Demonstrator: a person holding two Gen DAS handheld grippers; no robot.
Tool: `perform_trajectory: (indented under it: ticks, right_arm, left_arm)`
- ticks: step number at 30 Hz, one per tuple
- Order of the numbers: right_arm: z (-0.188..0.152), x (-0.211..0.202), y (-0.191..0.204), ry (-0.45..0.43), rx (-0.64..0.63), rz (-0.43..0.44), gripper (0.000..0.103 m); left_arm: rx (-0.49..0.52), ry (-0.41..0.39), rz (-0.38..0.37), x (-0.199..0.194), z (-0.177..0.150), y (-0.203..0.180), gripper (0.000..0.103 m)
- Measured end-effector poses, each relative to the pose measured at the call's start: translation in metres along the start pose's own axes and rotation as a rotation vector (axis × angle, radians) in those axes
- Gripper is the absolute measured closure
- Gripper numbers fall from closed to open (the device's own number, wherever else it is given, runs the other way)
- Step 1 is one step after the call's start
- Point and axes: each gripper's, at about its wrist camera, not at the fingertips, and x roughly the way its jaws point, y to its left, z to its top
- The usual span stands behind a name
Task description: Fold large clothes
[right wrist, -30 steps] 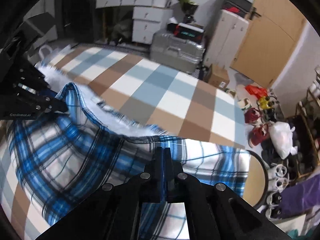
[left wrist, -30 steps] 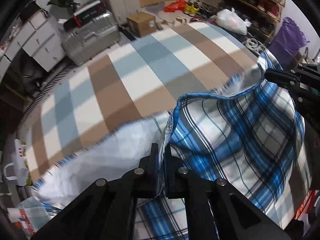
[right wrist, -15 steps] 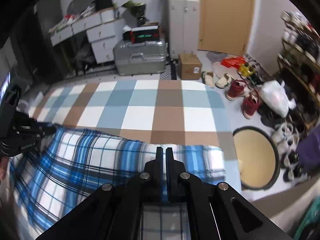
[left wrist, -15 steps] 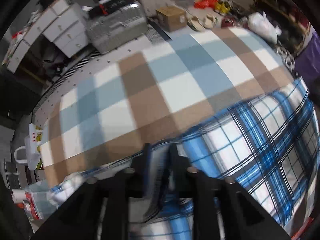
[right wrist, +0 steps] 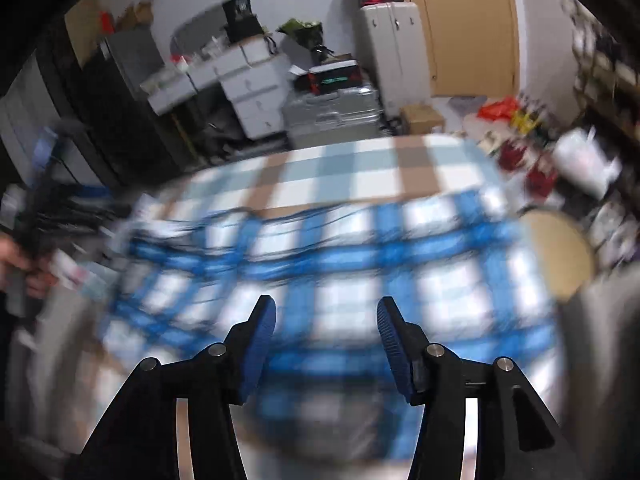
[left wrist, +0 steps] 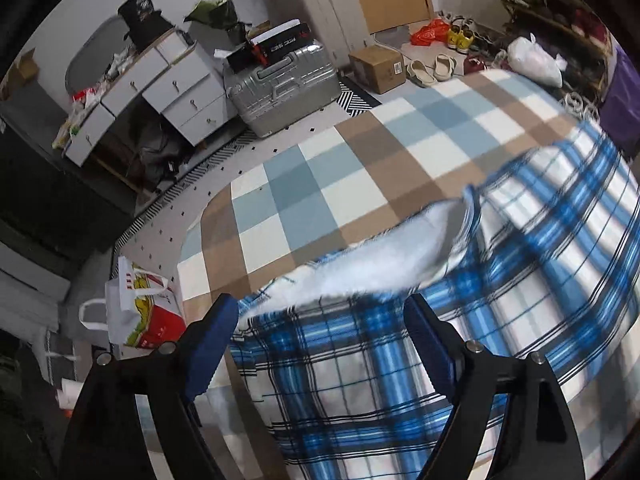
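Claws first: the left claw (left wrist: 320,316) and right claw (right wrist: 326,320) are both spreading, pads clear of cloth. Beyond them the blue-and-white plaid flannel garment (left wrist: 460,320) lies on the brown, blue and white checked bed (left wrist: 320,184). Its white fleecy lining (left wrist: 380,264) shows far left; that flap could bunch and leave the fold crooked.

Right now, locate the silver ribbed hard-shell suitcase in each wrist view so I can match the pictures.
Left wrist view: the silver ribbed hard-shell suitcase lies upper centre-left, on the floor beyond the checked brown, blue and white cover.
Right wrist view: the suitcase sits upper centre, blurred, just above the cover's far edge.
Shared landmark: the brown cardboard box immediately right of it.
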Motion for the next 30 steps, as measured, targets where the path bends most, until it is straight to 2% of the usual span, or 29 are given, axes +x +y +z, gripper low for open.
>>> perform_trajectory:
  ticks: [1,2,3,4,6,7,9,10,13,15,17,19,21,23,26,30]
  right_arm:
    - [-0.017,-0.013,0.011,-0.06,0.037,0.085,0.049]
    - [-0.029,-0.022,0.019,-0.112,0.044,0.118,0.049]
    - [-0.045,-0.034,0.03,-0.184,0.022,0.124,0.044]
    - [-0.058,-0.042,0.038,-0.251,-0.015,0.111,0.034]
    - [-0.084,-0.053,0.046,-0.387,-0.077,0.051,0.022]
    - [-0.085,-0.052,0.049,-0.379,-0.117,0.005,0.015]
    - [-0.08,-0.046,0.051,-0.373,-0.167,-0.072,0.013]
    - [-0.08,-0.043,0.046,-0.388,-0.147,-0.127,0.013]
    - [-0.075,-0.029,0.029,-0.312,-0.049,-0.13,0.013]
    - [-0.073,-0.021,0.02,-0.284,-0.012,-0.15,0.013]
    - [-0.073,-0.019,0.012,-0.271,0.014,-0.133,0.013]
    - [-0.073,-0.019,0.01,-0.268,0.011,-0.135,0.013]
    - [-0.072,-0.018,0.011,-0.275,-0.009,-0.131,0.013]
    - [-0.074,-0.019,0.012,-0.278,-0.022,-0.113,0.013]
    - [-0.076,-0.019,0.015,-0.268,-0.038,-0.095,0.013]
    - [-0.078,-0.018,0.021,-0.267,-0.077,-0.101,0.013]
  left_arm:
    - [0.01,-0.03,0.01,-0.003,-0.002,-0.002,0.021]
    - [0.036,-0.084,0.006,-0.008,-0.005,-0.008,0.021]
    - [0.07,-0.144,0.002,-0.016,-0.008,-0.012,0.021]
    - [0.111,-0.201,0.013,-0.022,-0.01,-0.019,0.021]
    - [0.179,-0.268,0.063,-0.027,-0.009,-0.035,0.021]
    - [0.189,-0.275,0.054,-0.025,-0.006,-0.039,0.021]
    - [0.191,-0.271,0.029,-0.017,-0.001,-0.042,0.021]
    - [0.193,-0.261,0.031,-0.011,0.003,-0.044,0.021]
    - [0.212,-0.241,0.028,0.007,0.006,-0.049,0.021]
    - [0.241,-0.219,0.02,0.017,0.004,-0.053,0.021]
    - [0.258,-0.206,0.015,0.022,0.003,-0.055,0.022]
    - [0.256,-0.206,-0.042,0.02,0.002,-0.054,0.035]
    - [0.248,-0.192,-0.058,0.021,0.002,-0.053,0.072]
    - [0.244,-0.168,-0.069,0.025,0.002,-0.055,0.091]
    - [0.258,-0.155,-0.075,0.026,0.002,-0.06,0.099]
    - [0.267,-0.192,-0.023,0.018,0.007,-0.063,0.102]
